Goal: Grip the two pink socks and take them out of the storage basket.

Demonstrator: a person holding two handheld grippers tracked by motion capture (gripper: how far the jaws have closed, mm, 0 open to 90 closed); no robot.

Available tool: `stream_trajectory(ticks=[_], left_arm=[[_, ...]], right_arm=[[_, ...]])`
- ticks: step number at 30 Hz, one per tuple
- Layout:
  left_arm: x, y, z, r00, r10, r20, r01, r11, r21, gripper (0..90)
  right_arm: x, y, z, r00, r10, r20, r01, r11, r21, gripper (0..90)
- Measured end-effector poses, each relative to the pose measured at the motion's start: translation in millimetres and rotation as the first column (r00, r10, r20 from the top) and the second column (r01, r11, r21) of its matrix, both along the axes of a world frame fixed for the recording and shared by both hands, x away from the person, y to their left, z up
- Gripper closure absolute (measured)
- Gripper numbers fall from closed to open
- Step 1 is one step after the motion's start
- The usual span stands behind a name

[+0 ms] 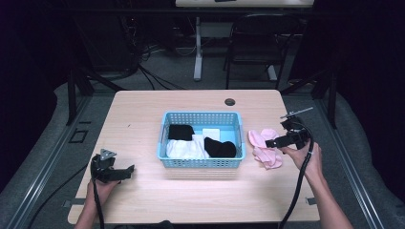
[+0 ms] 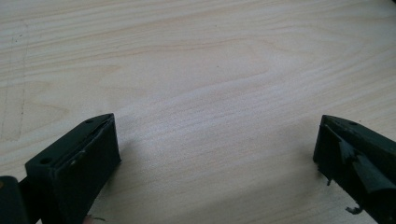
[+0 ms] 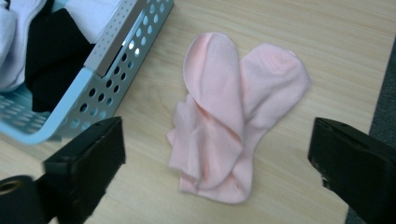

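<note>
Your surface (image 1: pixel 143 109) is a light wood-grain top with a round cable hole (image 1: pixel 229 101) near its far edge; it stands on grey carpet in a dark room, with a black chair (image 1: pixel 258 43) and the leg of a second table (image 1: pixel 197 47) beyond it and cables trailing across the floor. At the middle of the surface sits a light blue perforated basket (image 1: pixel 200 162). Inside it lie a black sock (image 1: pixel 180 132) at the far left, a white folded item (image 1: pixel 210 133) at the far right, white socks (image 1: pixel 184 149) at the near left and another black sock (image 1: pixel 219 148) at the near right. The pink socks (image 3: pixel 233 112) lie outside the basket, flat on the surface just to its right, one overlapping the other. Your right gripper (image 3: pixel 215 158) hangs above them with its jaws spread wide; the socks show between the jaws, and neither pad touches them. Your left gripper (image 2: pixel 217 149) rests at the near left of the surface, well apart from the basket, jaws wide open over bare wood with nothing between them.
</note>
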State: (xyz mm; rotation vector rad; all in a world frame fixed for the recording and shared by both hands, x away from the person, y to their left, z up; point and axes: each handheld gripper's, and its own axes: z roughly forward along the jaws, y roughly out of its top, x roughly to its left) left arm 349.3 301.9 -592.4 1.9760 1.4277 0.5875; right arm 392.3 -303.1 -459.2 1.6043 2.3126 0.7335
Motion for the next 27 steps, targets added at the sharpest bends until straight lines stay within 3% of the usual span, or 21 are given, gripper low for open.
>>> stream_trajectory(ticks=[5, 11, 19, 23, 25, 27], left_arm=[[0.0, 0.0, 0.0, 1.0000, 0.000, 0.000, 0.000, 1.0000, 0.000, 0.3], [0.0, -0.1, 0.0, 1.0000, 0.002, 0.000, -0.002, 1.0000, -0.001, 0.3], [0.0, -0.1, 0.0, 1.0000, 0.001, 0.000, -0.001, 1.0000, -0.001, 0.3], [0.4, 0.0, -0.1, 1.0000, -0.001, 0.002, 0.001, 1.0000, -0.002, 0.3], [0.6, -0.4, -0.4, 1.0000, 0.001, 0.005, -0.001, 1.0000, -0.005, 0.3], [0.6, -0.3, -0.3, 1.0000, 0.001, 0.004, -0.001, 1.0000, -0.003, 0.3]], right_arm=[[-22.3, -7.2, 0.9, 0.9995, 0.011, 0.030, -0.010, 0.9995, -0.029, 0.0], [-46.9, -13.4, -8.5, 0.9994, 0.027, 0.020, -0.026, 0.9985, -0.048, 0.0], [-65.3, -24.0, -25.5, 0.9997, 0.023, 0.004, -0.023, 0.9977, -0.063, 1.6], [-66.7, -29.9, -38.5, 0.9989, 0.009, -0.046, -0.011, 0.9984, -0.055, 2.6], [-64.1, -31.8, -51.3, 0.9947, 0.007, -0.102, -0.015, 0.9970, -0.075, 2.9], [-62.6, -32.8, -54.5, 0.9921, 0.013, -0.125, -0.024, 0.9959, -0.087, 2.9]])
